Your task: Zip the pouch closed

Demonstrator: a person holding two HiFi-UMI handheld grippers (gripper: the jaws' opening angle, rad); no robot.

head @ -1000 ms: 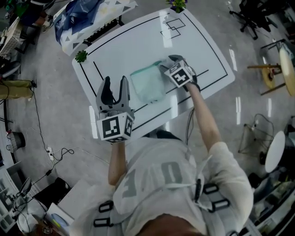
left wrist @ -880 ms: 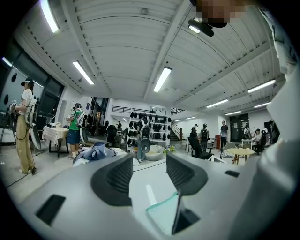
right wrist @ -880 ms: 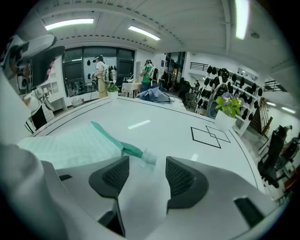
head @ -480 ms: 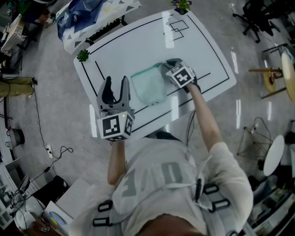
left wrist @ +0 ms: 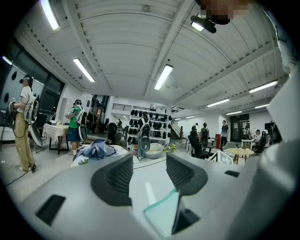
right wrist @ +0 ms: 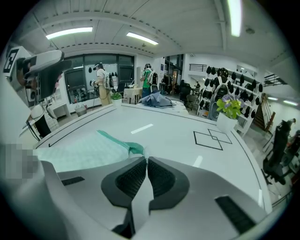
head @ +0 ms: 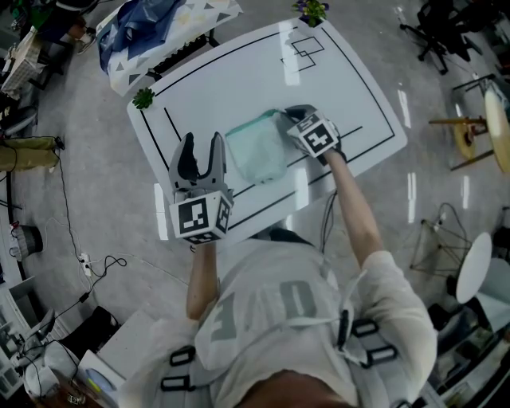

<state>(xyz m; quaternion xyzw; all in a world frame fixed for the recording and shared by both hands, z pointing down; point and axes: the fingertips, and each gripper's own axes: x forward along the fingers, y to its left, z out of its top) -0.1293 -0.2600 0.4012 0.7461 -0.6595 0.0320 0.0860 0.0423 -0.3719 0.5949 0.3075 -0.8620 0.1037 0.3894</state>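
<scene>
A pale teal mesh pouch lies flat on the white table. My right gripper is at the pouch's far right corner. In the right gripper view the jaws have just been closing and now stand together on the teal zipper end, with a small pale tab pinched at their tips. My left gripper hovers to the left of the pouch, near the table's front edge, open and holding nothing. In the left gripper view its jaws stand apart, and a corner of the pouch shows below them.
Black lines and two overlapping squares are marked on the table. A small green plant sits at its left corner and a flowering one at the far corner. A cloth-covered bench stands behind, with chairs to the right.
In the head view the right gripper stays at the pouch's far right corner with only a slight shift. The left gripper and the pouch keep their places.
</scene>
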